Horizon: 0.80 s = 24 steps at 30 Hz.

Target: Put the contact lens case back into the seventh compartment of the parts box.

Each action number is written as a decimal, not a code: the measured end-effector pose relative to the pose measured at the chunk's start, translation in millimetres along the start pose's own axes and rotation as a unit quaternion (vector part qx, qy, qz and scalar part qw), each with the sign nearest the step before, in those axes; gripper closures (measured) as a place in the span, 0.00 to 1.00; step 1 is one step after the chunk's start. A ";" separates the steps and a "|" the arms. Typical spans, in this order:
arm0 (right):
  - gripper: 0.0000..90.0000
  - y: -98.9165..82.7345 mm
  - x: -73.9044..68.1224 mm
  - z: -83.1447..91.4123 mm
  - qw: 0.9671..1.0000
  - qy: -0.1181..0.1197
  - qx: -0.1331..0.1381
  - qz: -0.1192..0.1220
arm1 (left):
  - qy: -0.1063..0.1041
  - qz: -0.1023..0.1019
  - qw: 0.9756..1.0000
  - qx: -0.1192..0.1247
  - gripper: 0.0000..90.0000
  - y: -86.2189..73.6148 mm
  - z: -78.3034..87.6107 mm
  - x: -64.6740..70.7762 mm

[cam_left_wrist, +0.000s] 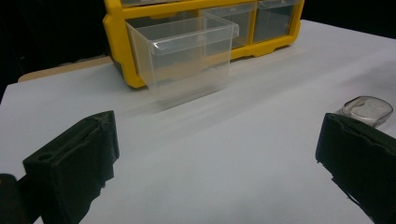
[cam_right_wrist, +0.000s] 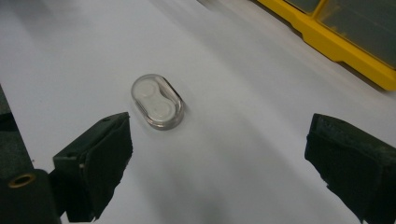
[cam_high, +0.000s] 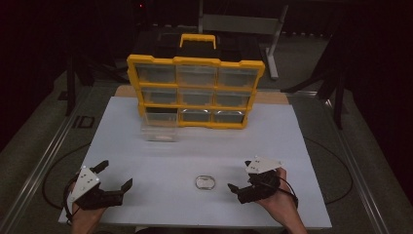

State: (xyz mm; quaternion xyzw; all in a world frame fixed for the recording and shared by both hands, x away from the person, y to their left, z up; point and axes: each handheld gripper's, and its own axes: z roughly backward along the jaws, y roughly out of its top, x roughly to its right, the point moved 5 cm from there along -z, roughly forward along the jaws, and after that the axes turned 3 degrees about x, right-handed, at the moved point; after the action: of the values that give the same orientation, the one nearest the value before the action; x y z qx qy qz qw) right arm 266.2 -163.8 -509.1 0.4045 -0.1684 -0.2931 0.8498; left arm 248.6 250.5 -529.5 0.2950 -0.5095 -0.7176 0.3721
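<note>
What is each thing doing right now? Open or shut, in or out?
Left gripper: open, empty.
Right gripper: open, empty.
Small clear case: flat on the table, untouched.
Bottom-left drawer: pulled out.
Other drawers: pushed in.
Yellow organizer: standing upright.

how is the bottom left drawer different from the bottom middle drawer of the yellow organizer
The bottom left drawer is pulled well out over the white table; the bottom middle drawer sits pushed in, flush with the yellow organizer. The left one's open top and side walls show; the middle one shows just its front. Both are clear plastic.
</note>
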 end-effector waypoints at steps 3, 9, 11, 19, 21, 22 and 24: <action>0.08 4.1 -0.7 -3.1 1.000 0.010 0.002 0.000 | -0.001 -0.001 1.000 0.000 0.01 0.0 -0.2 0.4; 0.08 9.1 -2.4 -10.0 1.000 0.023 -0.003 0.004 | -0.001 -0.001 1.000 0.000 0.00 0.0 -0.1 0.3; 0.08 10.4 -3.6 -12.6 1.000 0.026 -0.005 0.005 | -0.001 -0.002 1.000 0.000 0.01 -0.1 -0.2 0.4; 0.08 18.1 -8.8 -22.9 0.999 0.043 -0.012 0.015 | -0.002 -0.003 1.000 0.000 0.00 0.0 -0.5 0.8; 0.08 20.1 -10.8 -25.9 0.999 0.045 -0.014 0.017 | -0.002 -0.003 1.000 0.000 0.00 -0.1 -0.4 0.6; 0.08 21.0 -11.4 -27.2 0.998 0.050 -0.015 0.020 | -0.002 -0.003 1.000 0.000 0.01 -0.1 -0.3 0.5; 0.08 22.8 -13.3 -30.2 0.998 0.053 -0.019 0.023 | -0.002 -0.002 1.000 0.000 0.01 -0.1 -0.2 0.4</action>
State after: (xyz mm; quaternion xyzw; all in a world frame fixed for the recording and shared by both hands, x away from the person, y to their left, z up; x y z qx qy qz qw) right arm 280.0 -126.2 -510.5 0.3993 -0.1268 -0.2550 0.8715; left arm 248.6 250.0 -529.6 0.2947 -0.5097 -0.7190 0.3693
